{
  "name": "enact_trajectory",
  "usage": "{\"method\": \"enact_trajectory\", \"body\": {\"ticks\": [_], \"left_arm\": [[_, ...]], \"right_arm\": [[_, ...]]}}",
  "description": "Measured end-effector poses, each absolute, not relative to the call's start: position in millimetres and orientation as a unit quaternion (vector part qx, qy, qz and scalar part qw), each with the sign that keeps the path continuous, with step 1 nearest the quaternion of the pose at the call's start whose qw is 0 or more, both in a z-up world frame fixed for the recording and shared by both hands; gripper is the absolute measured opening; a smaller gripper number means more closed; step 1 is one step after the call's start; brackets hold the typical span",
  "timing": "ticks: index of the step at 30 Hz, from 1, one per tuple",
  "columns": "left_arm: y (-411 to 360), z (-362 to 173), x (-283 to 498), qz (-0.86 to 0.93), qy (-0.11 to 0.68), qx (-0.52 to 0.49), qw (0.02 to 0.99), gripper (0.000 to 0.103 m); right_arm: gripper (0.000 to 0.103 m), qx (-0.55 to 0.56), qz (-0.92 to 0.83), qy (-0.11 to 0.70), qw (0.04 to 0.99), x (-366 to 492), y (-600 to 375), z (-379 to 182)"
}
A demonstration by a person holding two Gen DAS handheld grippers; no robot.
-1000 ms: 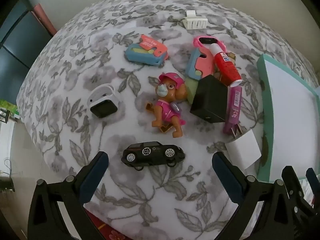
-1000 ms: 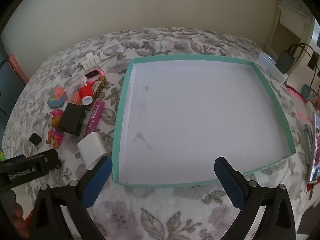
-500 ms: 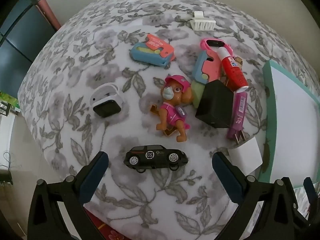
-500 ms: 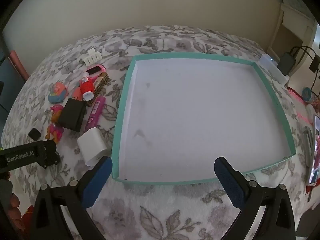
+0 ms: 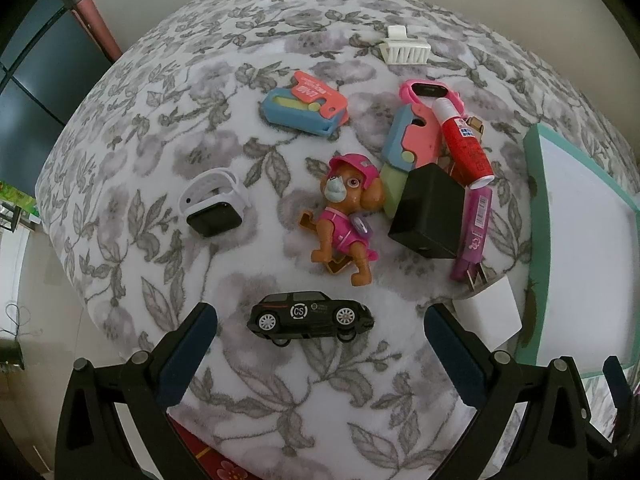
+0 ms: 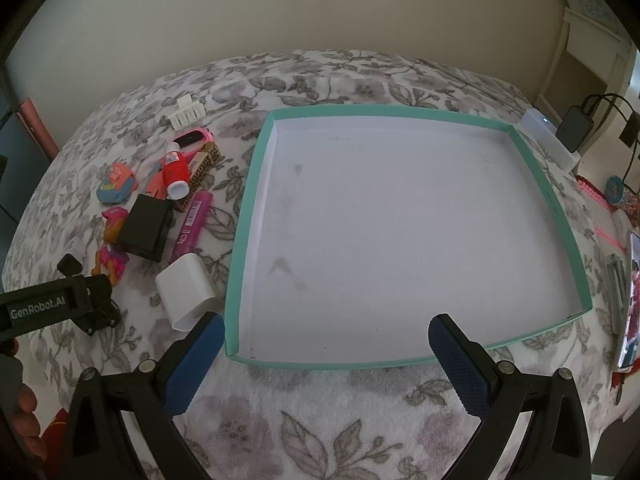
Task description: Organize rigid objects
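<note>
Two wide-spread fingers frame the left wrist view: the left gripper (image 5: 316, 340) is released and holds nothing, with the black toy car (image 5: 311, 317) lying between its tips on the floral cloth (image 5: 168, 128). The car's door carries a white "CS" roundel. Beyond it lie a puppy figure in pink (image 5: 348, 216), a white-strapped smartwatch (image 5: 212, 206), a black cube charger (image 5: 428, 216) touching a purple tube (image 5: 474, 232) with a barcode, a red glue stick (image 5: 466, 146) whose label is too small to read, a pink fitness band (image 5: 428, 90), a blue and coral toy (image 5: 304, 110), a white hair claw (image 5: 404, 46) and a white charger (image 5: 490, 316). The cloth's left edge drops away near the watch; bare cloth lies around the car.

The right wrist view alone shows the whole teal-rimmed tray (image 6: 256, 184), its white floor bare apart from faint stains. The right gripper (image 6: 326, 346) hangs released over the tray's near rim. The left tool's arm at the left edge reads "GenRobot.AI", with fingers (image 6: 24, 416) below. The white charger lies just beside the tray's left wall. A phone (image 6: 630, 304) lies at the right edge.
</note>
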State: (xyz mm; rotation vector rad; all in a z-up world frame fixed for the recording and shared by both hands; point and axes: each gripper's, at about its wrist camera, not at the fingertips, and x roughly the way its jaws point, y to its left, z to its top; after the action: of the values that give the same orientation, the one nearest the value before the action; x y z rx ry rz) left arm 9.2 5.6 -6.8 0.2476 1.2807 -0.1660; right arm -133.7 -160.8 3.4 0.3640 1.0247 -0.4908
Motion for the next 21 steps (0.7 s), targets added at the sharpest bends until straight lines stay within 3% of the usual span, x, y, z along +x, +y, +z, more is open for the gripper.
{"method": "enact_trajectory", "body": {"ticks": [21], "left_arm": [[1.8,-2.7,8.5,-0.079,0.592,0.113,0.794,0.103]], "right_arm": [[0.103,0.172,-0.227,0.470,0.836,-134.3,-160.5,5.9]]}}
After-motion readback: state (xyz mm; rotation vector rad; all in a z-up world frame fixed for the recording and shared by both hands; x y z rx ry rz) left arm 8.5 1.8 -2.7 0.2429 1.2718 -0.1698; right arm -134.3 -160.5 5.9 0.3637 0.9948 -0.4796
